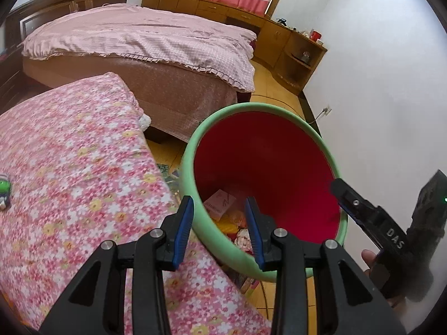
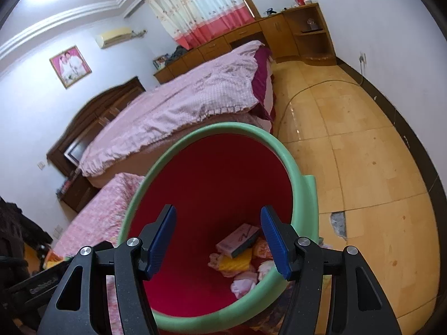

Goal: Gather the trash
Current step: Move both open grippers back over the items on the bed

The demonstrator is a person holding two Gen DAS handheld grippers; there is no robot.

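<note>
Over the bin (image 2: 220, 131), which holds the trash (image 2: 237, 254), both left tongs (image 1: 220, 224) and right tongs (image 2: 218, 240) hang open and empty; next comes probably fetching another piece from the bench (image 1: 69, 167)

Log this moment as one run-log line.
left gripper: open, empty, at bin rim | right gripper: open, empty, over bin | pink box and wrappers inside bin

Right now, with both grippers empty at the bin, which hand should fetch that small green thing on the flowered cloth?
Probably left. The left gripper is open at the bin edge nearest the flowered cloth, where the green thing lies. The right gripper, also open, points into the bin on its far side.
</note>
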